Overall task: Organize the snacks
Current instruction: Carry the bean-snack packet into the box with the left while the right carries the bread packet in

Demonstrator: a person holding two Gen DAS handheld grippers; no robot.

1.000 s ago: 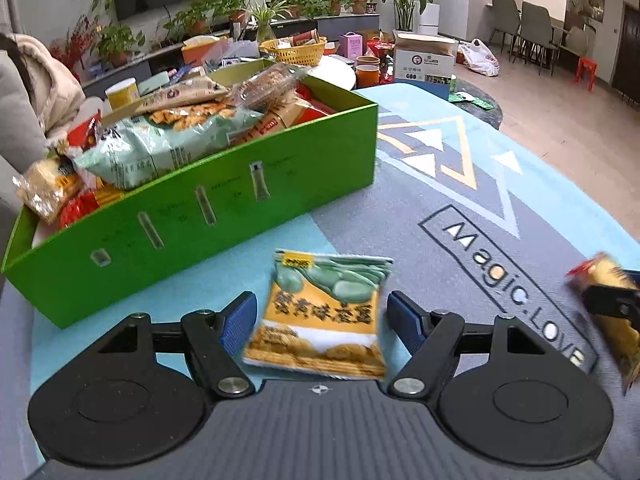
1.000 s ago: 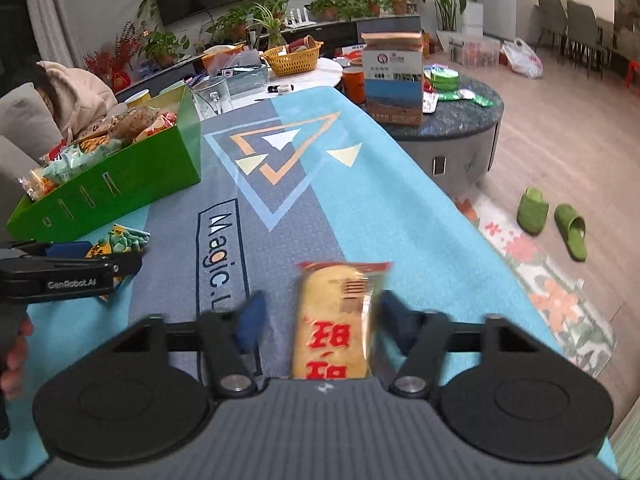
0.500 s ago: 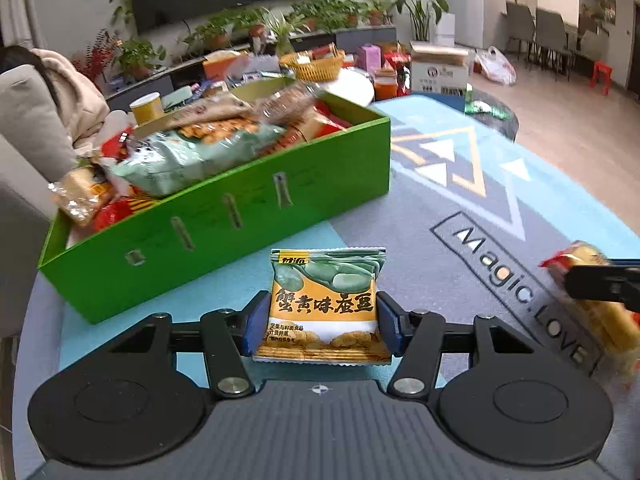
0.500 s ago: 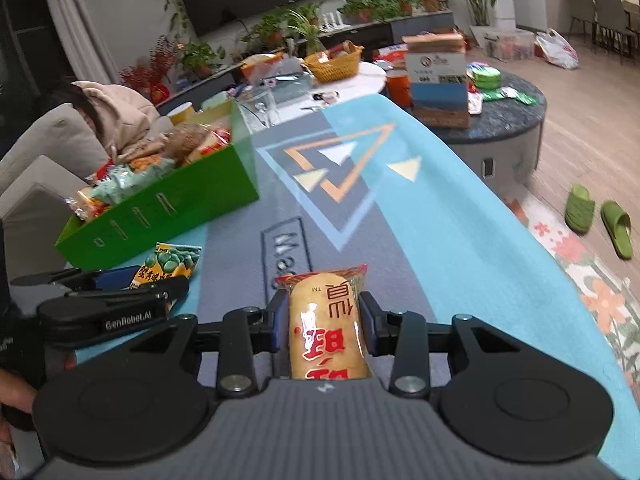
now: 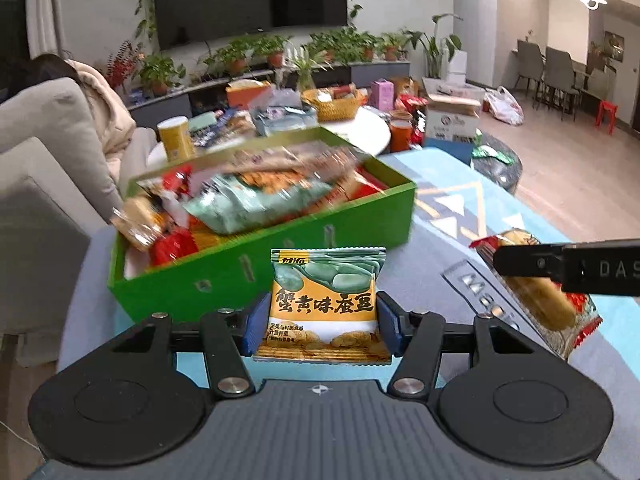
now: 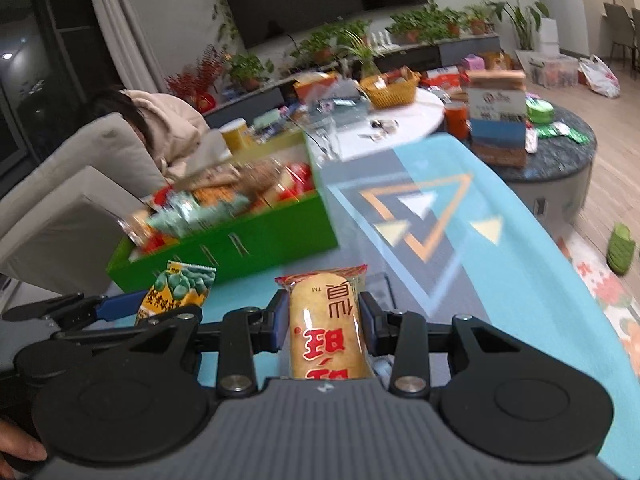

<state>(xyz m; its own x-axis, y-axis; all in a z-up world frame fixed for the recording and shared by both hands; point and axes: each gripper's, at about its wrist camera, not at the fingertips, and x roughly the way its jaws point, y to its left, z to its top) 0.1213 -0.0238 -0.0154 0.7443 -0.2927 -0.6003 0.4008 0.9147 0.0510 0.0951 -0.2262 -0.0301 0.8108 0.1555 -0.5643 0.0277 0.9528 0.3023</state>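
Left tongs (image 5: 322,326) grip bean packet (image 5: 323,304) by its side edges; right tongs (image 6: 325,330) grip rice cracker (image 6: 326,332) across its middle. Both held clear of tabletop (image 6: 500,280), near green box (image 5: 260,276). Judged light, crinkly, slippery film; cracker brittle, so clamp gently.

Bean packet (image 5: 323,304): "蟹黄味蚕豆". Rice-cracker packet (image 6: 326,336): red "旺", "TM". Right gripper (image 5: 520,264), 3 o'clock: "DAS". Mat (image 5: 476,288): "Magi…".
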